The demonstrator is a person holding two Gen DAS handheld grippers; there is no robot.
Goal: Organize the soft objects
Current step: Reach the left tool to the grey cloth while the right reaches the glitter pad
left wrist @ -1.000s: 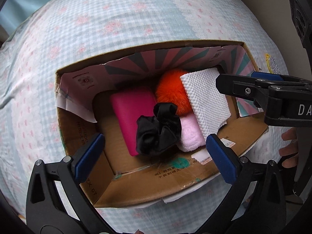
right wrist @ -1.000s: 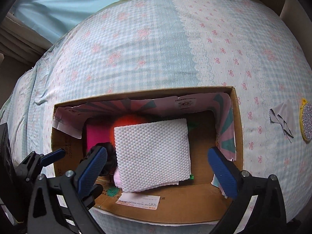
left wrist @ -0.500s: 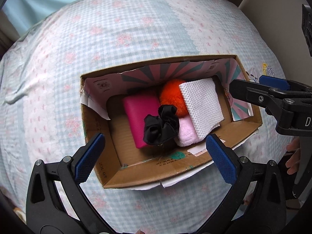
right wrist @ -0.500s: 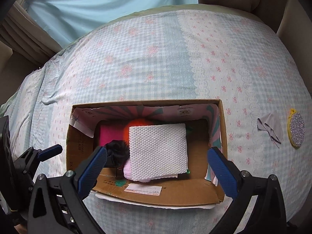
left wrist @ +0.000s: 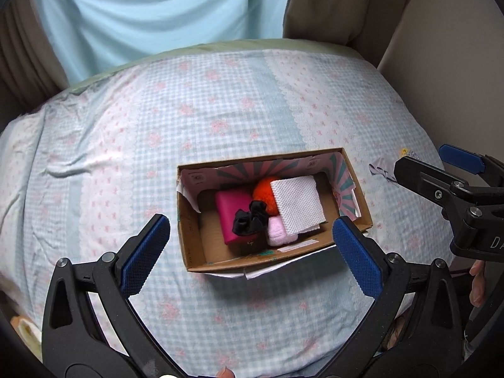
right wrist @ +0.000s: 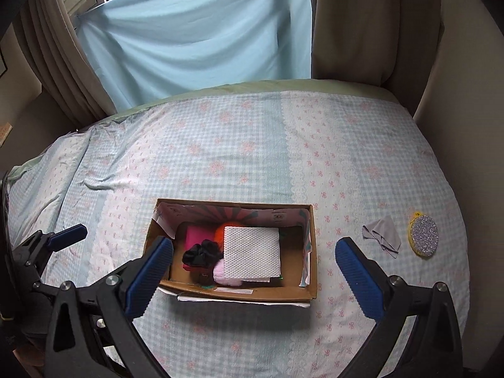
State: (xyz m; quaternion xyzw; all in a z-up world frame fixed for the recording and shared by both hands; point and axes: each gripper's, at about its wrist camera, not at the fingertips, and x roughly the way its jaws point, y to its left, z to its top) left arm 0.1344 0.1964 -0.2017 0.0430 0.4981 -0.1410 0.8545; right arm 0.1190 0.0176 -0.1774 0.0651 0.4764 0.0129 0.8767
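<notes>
Bed (right wrist: pixel 220 145): checked sheet, soft and uneven; your box can tip if nudged.

Box (right wrist: pixel 302 293): cardboard, centre near, open top. Holds pink pad (left wrist: pixel 231 211), orange pompom (left wrist: pixel 263 190), white textured cloth (right wrist: pixel 252 252) lying over them, black scrunchie (right wrist: pixel 201 253), pale pink plush (left wrist: pixel 278 231).

Left gripper (left wrist: pixel 252 252): fingers spread wide, holding nothing, above the box's near edge.

Right gripper (right wrist: pixel 253 271): likewise wide and empty.

Grey cloth (right wrist: pixel 382 234) and glittery round pad (right wrist: pixel 423 234): right of the box, still outside it, nothing blocking your reach. Thin cloth may slip the pads or drag sheet up with it.
</notes>
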